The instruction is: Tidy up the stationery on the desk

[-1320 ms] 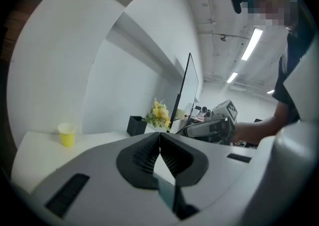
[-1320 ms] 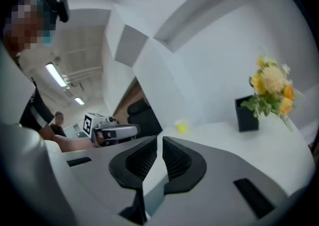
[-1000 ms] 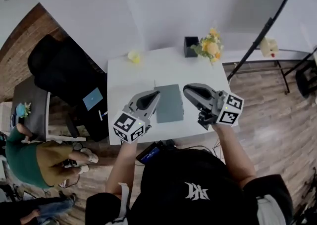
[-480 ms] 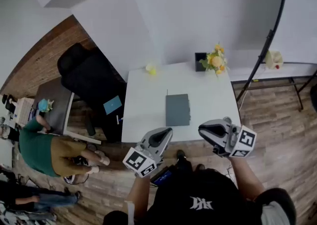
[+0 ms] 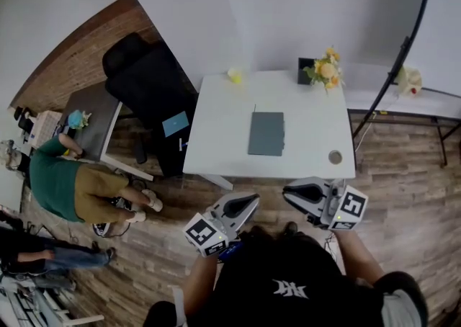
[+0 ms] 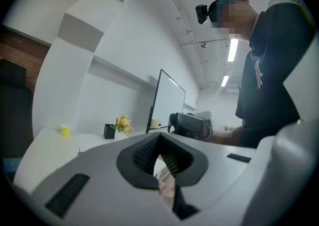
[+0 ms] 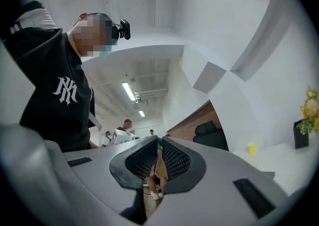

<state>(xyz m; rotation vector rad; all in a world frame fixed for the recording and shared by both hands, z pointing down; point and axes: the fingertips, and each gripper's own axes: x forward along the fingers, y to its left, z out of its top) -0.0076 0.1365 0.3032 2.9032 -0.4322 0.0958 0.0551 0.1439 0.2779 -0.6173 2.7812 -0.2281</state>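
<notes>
A grey-green notebook (image 5: 266, 133) lies flat in the middle of the white desk (image 5: 216, 138). A small round brown object (image 5: 335, 156) sits near the desk's front right corner. Both grippers are held off the desk, in front of its near edge and over the wooden floor. My left gripper (image 5: 248, 199) is shut with nothing in it, and its pads (image 6: 149, 154) meet at a narrow seam. My right gripper (image 5: 292, 190) is also shut and empty, pads (image 7: 175, 161) close together. In the left gripper view the right gripper (image 6: 192, 125) shows ahead.
At the desk's back edge stand a yellow cup (image 5: 234, 75), a black pot (image 5: 305, 70) and yellow flowers (image 5: 325, 72). A black chair (image 5: 148, 81) stands left of the desk. A person in green (image 5: 50, 181) crouches at the left. A black lamp pole (image 5: 392, 66) rises at right.
The view has pulled back from the desk. Both grippers, which were over the notebook a second ago, now hang in front of the desk's near edge, still shut.
</notes>
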